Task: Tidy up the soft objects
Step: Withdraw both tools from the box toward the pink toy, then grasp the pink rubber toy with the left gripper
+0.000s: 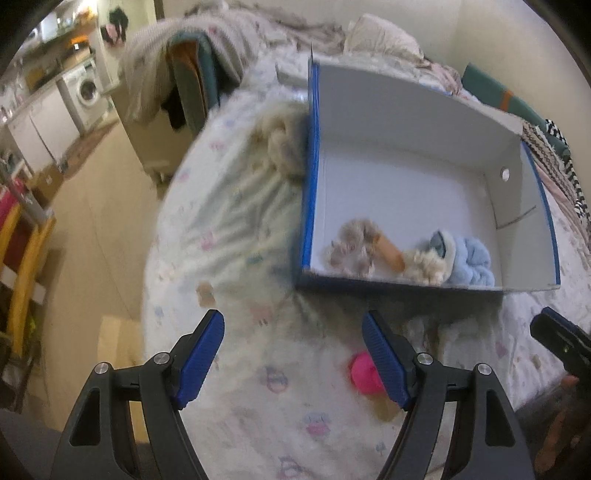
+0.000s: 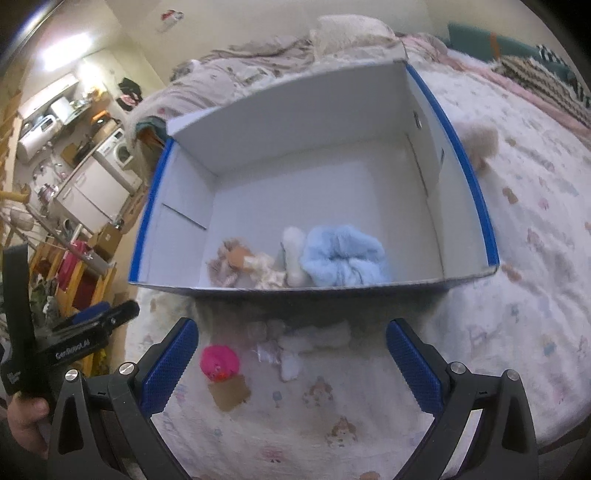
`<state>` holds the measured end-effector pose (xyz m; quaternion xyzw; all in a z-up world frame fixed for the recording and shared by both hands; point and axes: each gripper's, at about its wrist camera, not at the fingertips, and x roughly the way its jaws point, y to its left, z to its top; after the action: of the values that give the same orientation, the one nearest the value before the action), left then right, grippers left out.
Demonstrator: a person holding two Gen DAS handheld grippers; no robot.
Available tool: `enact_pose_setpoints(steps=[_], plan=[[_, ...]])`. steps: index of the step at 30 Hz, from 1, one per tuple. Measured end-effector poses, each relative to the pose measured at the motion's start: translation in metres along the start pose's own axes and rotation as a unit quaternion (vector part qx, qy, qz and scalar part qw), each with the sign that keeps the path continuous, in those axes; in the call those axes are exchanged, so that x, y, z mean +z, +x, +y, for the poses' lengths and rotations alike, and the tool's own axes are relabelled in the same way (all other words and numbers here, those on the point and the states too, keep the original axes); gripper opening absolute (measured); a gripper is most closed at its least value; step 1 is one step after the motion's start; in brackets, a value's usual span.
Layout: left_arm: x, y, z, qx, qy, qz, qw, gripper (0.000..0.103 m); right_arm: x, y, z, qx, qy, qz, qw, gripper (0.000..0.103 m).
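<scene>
A blue-edged white box (image 1: 406, 110) (image 2: 295, 110) lies on the bed. Inside, at its near wall, lie a light blue fluffy item (image 1: 472, 262) (image 2: 343, 254), a white one (image 2: 293, 254) and a beige plush with an orange part (image 1: 365, 247) (image 2: 240, 262). A pink plush (image 1: 364, 373) (image 2: 219, 362) with a brown tag lies on the sheet in front of the box. A pale fluffy piece (image 2: 314, 338) lies beside it. My left gripper (image 1: 293, 354) is open and empty above the sheet. My right gripper (image 2: 291, 365) is open and empty, over the pale piece.
A beige furry object (image 1: 284, 144) (image 2: 478, 142) lies against the box's outer wall. Pillows and blankets (image 1: 376, 33) pile at the bed's head. The floor and a kitchen with a washing machine (image 1: 86, 92) lie left of the bed.
</scene>
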<state>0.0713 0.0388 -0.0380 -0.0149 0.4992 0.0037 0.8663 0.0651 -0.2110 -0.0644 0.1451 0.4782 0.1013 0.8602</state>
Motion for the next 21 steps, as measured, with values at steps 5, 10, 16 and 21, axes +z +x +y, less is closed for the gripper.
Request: enact_pose_setpoints(steps=[5,10,16,21], plan=[[-0.009,0.024,-0.005,-0.045,-0.010,0.062,0.9970,0.075,-0.002,0.013,-0.009,-0.015,0.029,0.024,0.999,0.103],[-0.018,0.050,-0.023,-0.089,-0.006,0.111,0.9898,0.075,-0.004,0.018,-0.015,-0.021,0.038,0.035,0.998,0.103],[-0.025,0.078,-0.050,-0.106,-0.001,0.171,0.9795,0.075,-0.004,0.022,-0.021,-0.025,0.048,0.043,0.998,0.103],[-0.028,0.100,-0.066,-0.091,0.005,0.202,0.9751,0.065,-0.003,0.029,-0.021,-0.027,0.045,0.054,0.997,0.103]])
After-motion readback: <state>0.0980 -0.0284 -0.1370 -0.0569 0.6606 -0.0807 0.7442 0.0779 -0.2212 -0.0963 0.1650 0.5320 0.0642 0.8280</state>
